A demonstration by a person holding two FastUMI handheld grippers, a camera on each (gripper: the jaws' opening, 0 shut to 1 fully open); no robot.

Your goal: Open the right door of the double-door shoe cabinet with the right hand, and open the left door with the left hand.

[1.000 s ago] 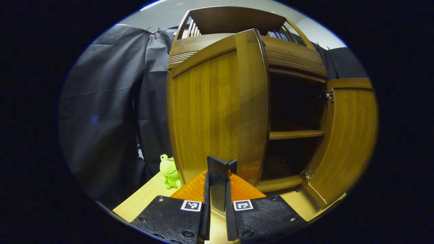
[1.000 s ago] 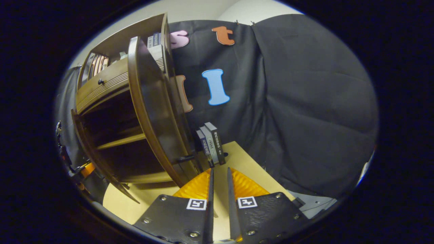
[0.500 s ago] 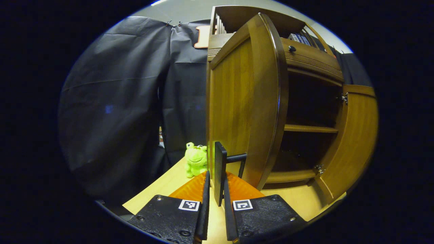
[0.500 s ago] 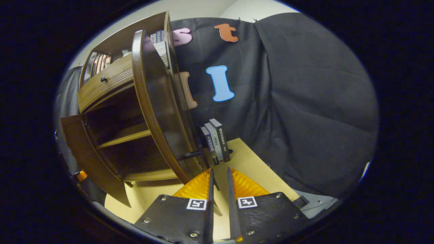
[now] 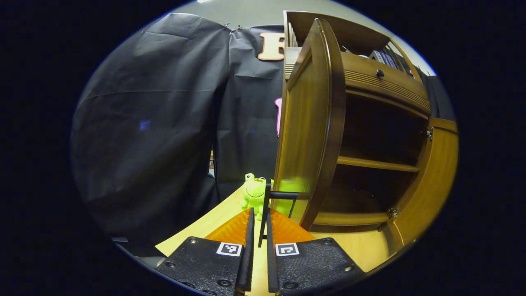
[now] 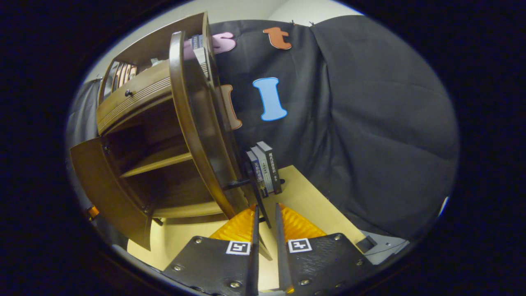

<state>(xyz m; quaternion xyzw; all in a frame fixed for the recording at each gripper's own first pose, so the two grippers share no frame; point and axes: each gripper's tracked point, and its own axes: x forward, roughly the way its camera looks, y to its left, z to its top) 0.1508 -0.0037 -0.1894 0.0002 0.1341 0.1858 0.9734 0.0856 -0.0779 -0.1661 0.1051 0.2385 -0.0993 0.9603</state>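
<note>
The wooden shoe cabinet (image 5: pixel 382 82) stands on a table with both doors swung out. In the left gripper view the left door (image 5: pixel 316 123) shows almost edge-on. Its thin black handle (image 5: pixel 267 201) runs down between the fingers of my left gripper (image 5: pixel 258 218), which is shut on it. The right door (image 5: pixel 431 181) hangs open at the far right. In the right gripper view the right door (image 6: pixel 201 123) stands edge-on. Its black handle (image 6: pixel 257 189) slants down between the fingers of my right gripper (image 6: pixel 266 211), which is shut on it. Beyond, the left door (image 6: pixel 107 185) is open, and dark shelves (image 6: pixel 160 162) show inside.
A green plush frog (image 5: pixel 254 193) sits on the light wooden table (image 5: pixel 205 226) just left of the left door. A few upright books (image 6: pixel 265 166) stand on the table (image 6: pixel 312 205) behind the right door. Black cloth walls close in both sides.
The left door has swung much further open, turning from nearly face-on to edge-on, with my left gripper holding its handle. The right door and right gripper have barely shifted.
</note>
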